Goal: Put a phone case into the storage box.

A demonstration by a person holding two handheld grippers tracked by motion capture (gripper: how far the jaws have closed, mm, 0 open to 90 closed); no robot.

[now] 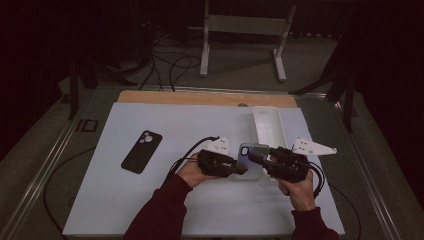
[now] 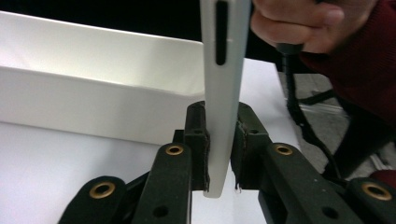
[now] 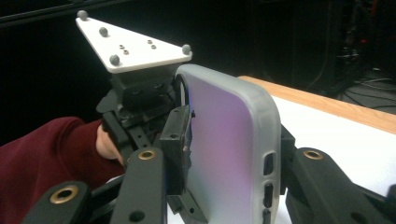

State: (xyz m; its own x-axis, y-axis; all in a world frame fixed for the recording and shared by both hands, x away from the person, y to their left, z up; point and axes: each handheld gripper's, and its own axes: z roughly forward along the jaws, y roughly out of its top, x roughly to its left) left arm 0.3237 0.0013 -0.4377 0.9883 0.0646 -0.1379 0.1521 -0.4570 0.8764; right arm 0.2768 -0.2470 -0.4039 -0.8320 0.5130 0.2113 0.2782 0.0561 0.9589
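A frosted, purple-tinted phone case (image 1: 252,156) hangs above the table between my two grippers. My left gripper (image 1: 243,167) comes in from the left and is shut on the case's lower edge. In the left gripper view its pads (image 2: 201,149) press both sides of the thin white edge of the case (image 2: 223,93). My right gripper (image 3: 233,140) reaches in from the right, jaws open around the case (image 3: 229,140). The case sits slanted between them, back face showing. Behind the case, the left gripper (image 3: 144,93) shows with its white plate.
A long white tray (image 1: 267,127) stands just beyond the grippers, and its wall (image 2: 93,93) is close behind the case. A black phone case (image 1: 142,151) lies on the white mat (image 1: 150,200) at the left. Cables trail from both grippers toward the near edge.
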